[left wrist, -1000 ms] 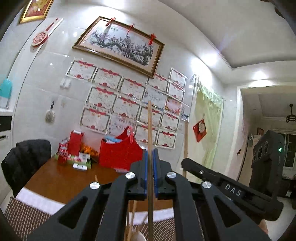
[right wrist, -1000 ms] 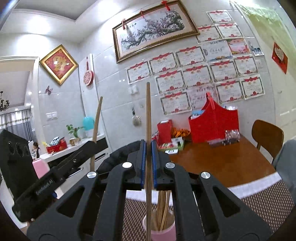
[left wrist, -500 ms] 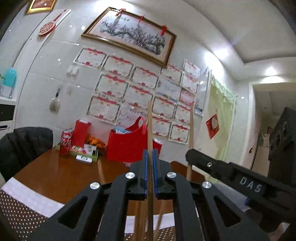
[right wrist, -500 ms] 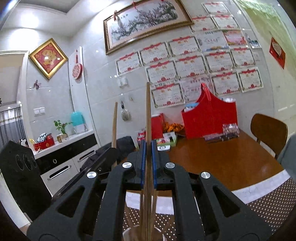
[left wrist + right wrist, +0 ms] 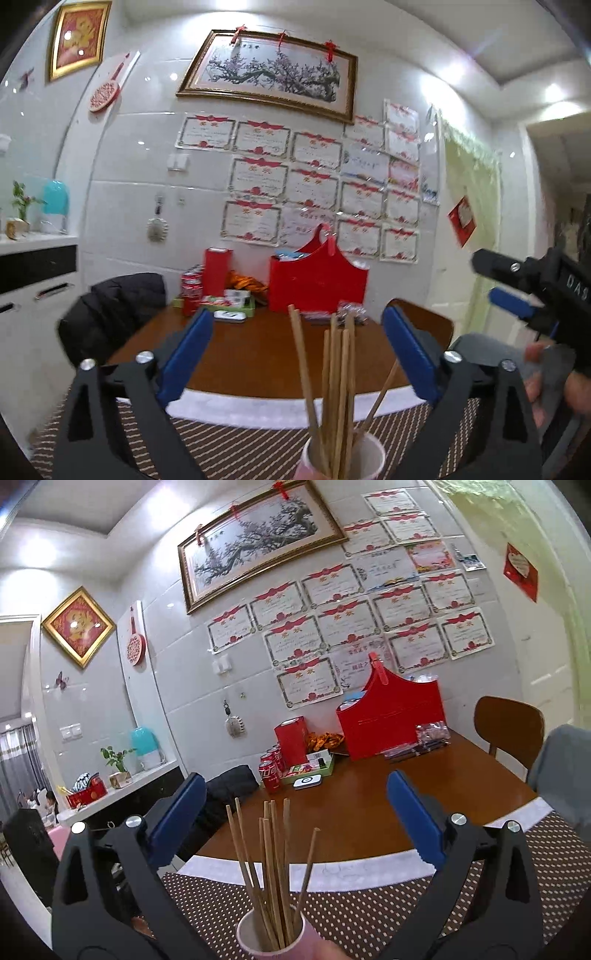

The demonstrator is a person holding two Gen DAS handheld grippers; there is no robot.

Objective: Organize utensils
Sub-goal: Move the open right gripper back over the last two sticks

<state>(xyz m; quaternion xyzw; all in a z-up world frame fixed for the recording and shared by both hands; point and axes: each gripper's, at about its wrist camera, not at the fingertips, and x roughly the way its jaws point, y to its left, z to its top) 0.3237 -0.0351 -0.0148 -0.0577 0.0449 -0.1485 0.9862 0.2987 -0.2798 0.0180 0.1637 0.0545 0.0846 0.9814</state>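
Several wooden chopsticks (image 5: 334,384) stand upright in a pink cup (image 5: 343,459) on the patterned placemat (image 5: 236,443). My left gripper (image 5: 297,354) is open and empty, its blue pads wide apart on either side of the chopstick tops. In the right wrist view the same chopsticks (image 5: 271,871) stand in the cup (image 5: 271,936). My right gripper (image 5: 295,816) is open and empty above them. The right gripper also shows in the left wrist view (image 5: 535,291) at the right edge.
The brown table (image 5: 369,812) carries a red gift bag (image 5: 391,716), a red box (image 5: 291,738), cola cans (image 5: 269,773) and a tray of small items at the wall. A brown chair (image 5: 509,723) stands right, a black-draped chair (image 5: 110,314) left.
Both grippers were shut on a chopstick each. Both have opened, and the chopsticks now stand in the cup with the others.
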